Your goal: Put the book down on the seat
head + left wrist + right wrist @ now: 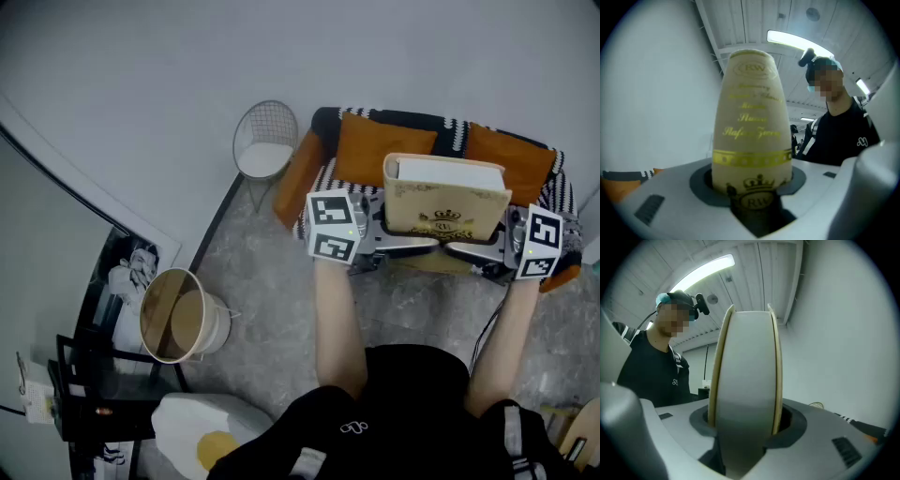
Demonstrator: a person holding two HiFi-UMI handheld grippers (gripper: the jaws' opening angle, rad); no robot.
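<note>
A beige hardback book (448,202) with gold crown print is held up in the air between my two grippers, above the small sofa seat (328,180) with its black-and-white striped cover. My left gripper (375,232) is shut on the spine end; in the left gripper view the gold-lettered spine (752,122) rises straight out of the jaws of that gripper (754,206). My right gripper (495,246) is shut on the opposite, page-edge side. The right gripper view shows the white page block (745,390) between the two covers, seated in the gripper (745,446). The seat surface under the book is mostly hidden.
Two orange cushions (380,150) (506,159) lean on the sofa back. A white wire basket stool (265,141) stands left of the sofa. A round tan bucket (178,314), a black shelf (94,394) and an egg-shaped cushion (211,427) lie at lower left. The wall is close behind.
</note>
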